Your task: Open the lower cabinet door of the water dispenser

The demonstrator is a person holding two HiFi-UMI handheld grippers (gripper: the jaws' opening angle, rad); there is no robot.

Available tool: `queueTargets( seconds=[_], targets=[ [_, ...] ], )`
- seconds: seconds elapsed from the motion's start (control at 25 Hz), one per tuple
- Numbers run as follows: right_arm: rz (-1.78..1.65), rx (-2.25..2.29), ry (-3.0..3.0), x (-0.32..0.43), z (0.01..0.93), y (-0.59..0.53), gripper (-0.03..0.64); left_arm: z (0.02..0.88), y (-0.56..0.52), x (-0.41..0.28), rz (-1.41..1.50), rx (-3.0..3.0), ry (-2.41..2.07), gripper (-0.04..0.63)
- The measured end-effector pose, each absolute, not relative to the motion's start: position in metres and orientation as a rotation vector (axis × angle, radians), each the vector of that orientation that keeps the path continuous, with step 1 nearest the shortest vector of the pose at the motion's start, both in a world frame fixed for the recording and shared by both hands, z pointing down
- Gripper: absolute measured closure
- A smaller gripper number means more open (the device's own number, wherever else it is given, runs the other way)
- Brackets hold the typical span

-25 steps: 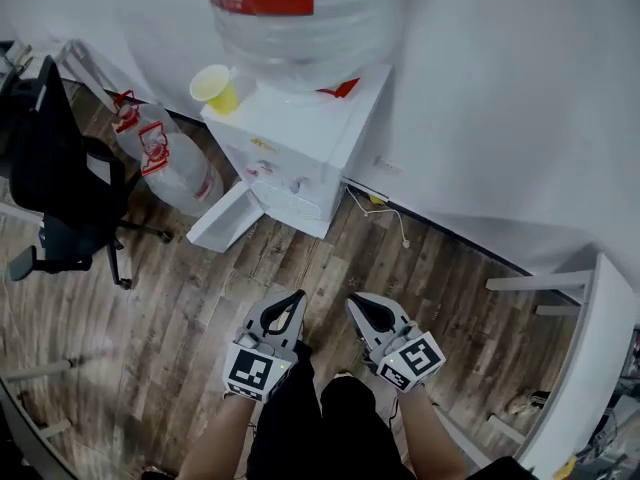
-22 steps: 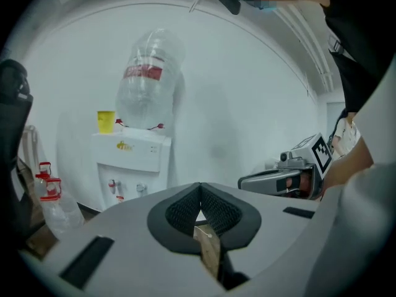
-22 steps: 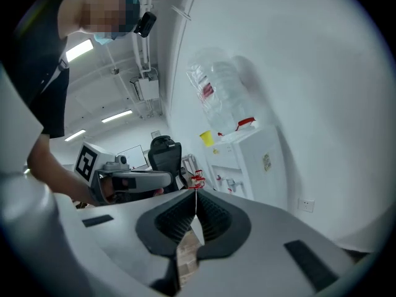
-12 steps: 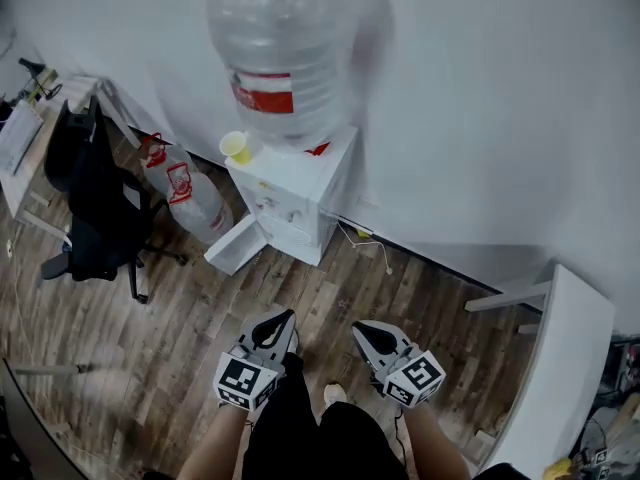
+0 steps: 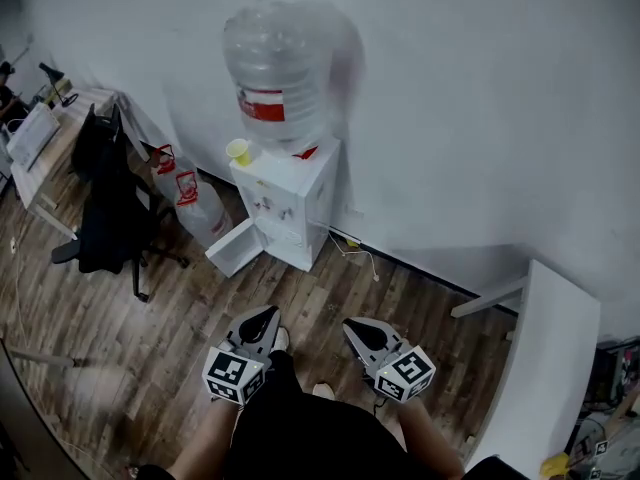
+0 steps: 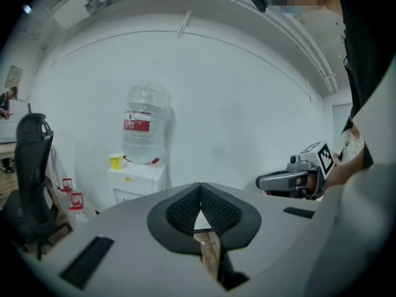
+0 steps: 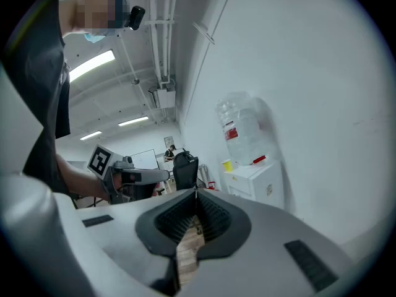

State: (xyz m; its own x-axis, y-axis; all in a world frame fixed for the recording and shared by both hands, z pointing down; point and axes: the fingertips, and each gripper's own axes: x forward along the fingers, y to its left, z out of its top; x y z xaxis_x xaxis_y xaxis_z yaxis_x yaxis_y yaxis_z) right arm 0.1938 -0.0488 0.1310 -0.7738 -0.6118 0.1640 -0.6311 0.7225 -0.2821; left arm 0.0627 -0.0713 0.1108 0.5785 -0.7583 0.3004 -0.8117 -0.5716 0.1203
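A white water dispenser stands against the wall with a large clear bottle on top and a yellow cup beside the bottle. Its lower cabinet door hangs open, swung out to the left over the floor. My left gripper and right gripper are shut and empty, held side by side close to my body, well back from the dispenser. In the left gripper view the dispenser is far off at the left. In the right gripper view the dispenser stands right of centre.
A black office chair stands left of the dispenser, and a spare water bottle leans between them. A desk is at the far left, a white table at the right. A cable lies on the wooden floor.
Both grippers rose and drew back from the dispenser, which now looks smaller and farther. The head view has lifted, showing the whole bottle and more of the room. The door stays open.
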Motion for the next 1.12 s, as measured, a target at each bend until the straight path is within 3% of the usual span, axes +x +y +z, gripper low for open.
queueTargets(
  seconds=[0.6, 1.12],
  targets=[
    [0.609, 0.99, -2.919, 0.231, 0.134, 0.03, 0.592, 0.1, 0.015, 0.09, 0.305, 2.542, -1.371, 0.581],
    [0.528, 1.038, -2.876, 0.209, 0.123, 0.063, 0.591, 0.085, 0.061, 0.053, 0.248, 2.562, -1.366, 0.581]
  ],
)
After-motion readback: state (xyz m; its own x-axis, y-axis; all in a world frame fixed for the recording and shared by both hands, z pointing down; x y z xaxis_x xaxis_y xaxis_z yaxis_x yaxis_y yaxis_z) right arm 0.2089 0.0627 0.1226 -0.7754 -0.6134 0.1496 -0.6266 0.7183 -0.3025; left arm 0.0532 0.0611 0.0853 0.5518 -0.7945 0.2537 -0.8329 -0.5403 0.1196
